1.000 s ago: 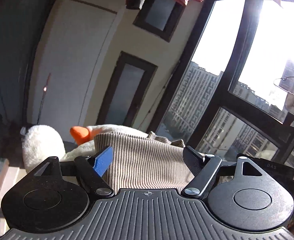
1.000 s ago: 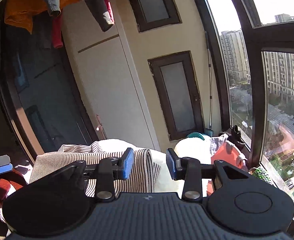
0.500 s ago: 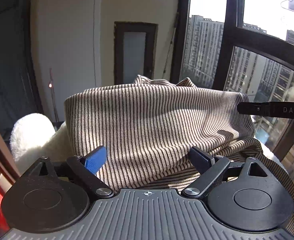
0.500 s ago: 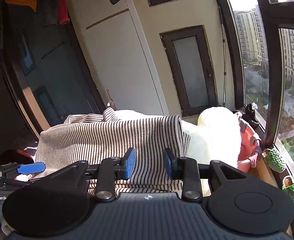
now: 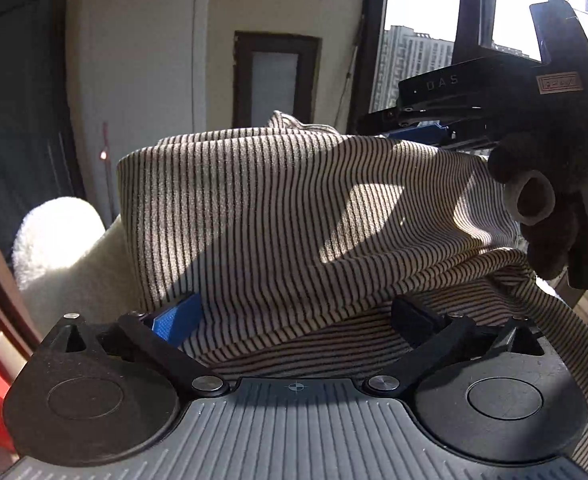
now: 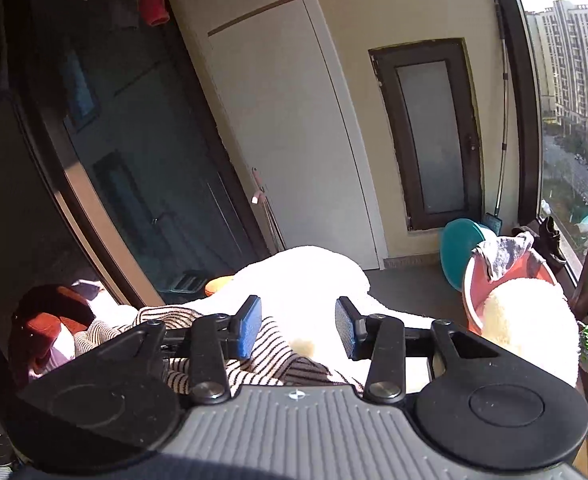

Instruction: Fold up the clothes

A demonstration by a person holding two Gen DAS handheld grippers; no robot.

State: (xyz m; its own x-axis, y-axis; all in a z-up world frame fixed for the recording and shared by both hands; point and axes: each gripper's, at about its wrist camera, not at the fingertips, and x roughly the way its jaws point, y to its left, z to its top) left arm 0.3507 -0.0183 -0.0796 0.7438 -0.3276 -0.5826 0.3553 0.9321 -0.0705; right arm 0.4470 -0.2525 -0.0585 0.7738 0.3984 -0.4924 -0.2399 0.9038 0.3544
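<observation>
Striped knit top (image 5: 278, 216) bunched over the white plush (image 6: 310, 276) — both your grippers spread apart.
Your left gripper (image 5: 294, 316) straddles the near hem; your right gripper (image 6: 298, 326) hovers over its right end — clamping nothing.

We count one beige, black-striped knit garment (image 5: 278, 216), two black two-finger grippers (image 5: 294, 320) (image 6: 298, 330), one red plastic basin (image 6: 474, 300) and one teal plastic basin (image 6: 460, 248).

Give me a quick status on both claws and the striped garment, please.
Left claw open, striped garment draped across it. Right claw open, holding nothing, garment beneath. White plush lies just beyond.
</observation>
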